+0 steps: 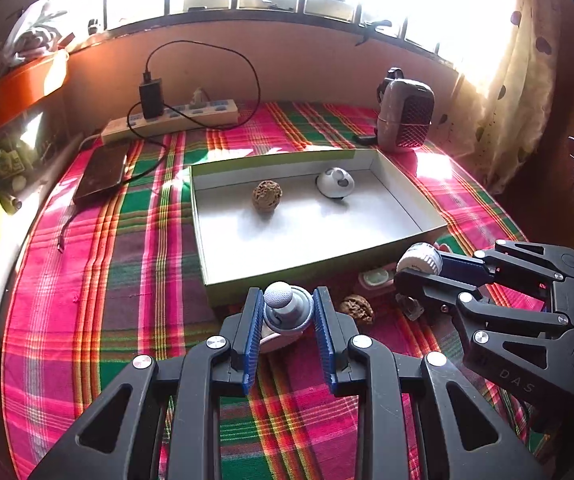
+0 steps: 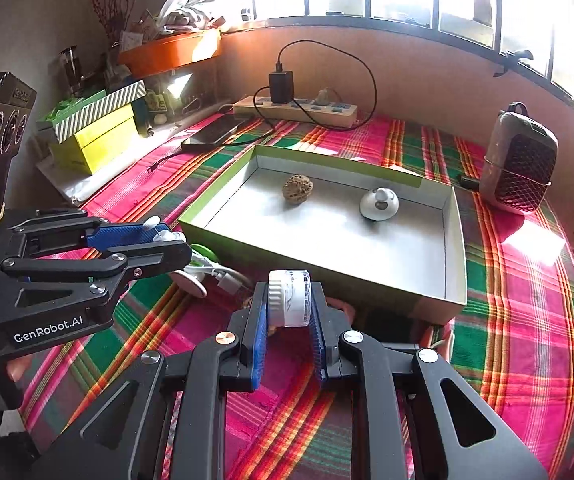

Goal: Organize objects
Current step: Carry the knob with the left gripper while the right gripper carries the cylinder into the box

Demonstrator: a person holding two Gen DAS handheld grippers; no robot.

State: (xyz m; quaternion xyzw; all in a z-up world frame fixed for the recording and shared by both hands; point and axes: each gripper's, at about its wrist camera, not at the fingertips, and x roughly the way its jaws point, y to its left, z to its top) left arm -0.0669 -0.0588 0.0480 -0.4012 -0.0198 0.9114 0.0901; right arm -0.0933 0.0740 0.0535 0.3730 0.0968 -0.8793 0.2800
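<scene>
Just short of the tray point(image 2: 453, 240), the right gripper point(image 2: 289, 320) clamps a small ribbed white cap point(image 2: 289, 298) across its 2 flat faces, seemingly light, rigid, slippery plastic, while the left gripper point(image 1: 288, 316) pinches a round-topped grey knob point(image 1: 285, 306)

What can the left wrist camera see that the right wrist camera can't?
Only the left wrist view shows a walnut on the cloth outside the box, and the grey knob toy face-on in the left gripper.

Only the right wrist view shows the striped box on the yellow box, and the white wheel close up in the right gripper.

Both show the tray, its walnut, white toy and power strip.
</scene>
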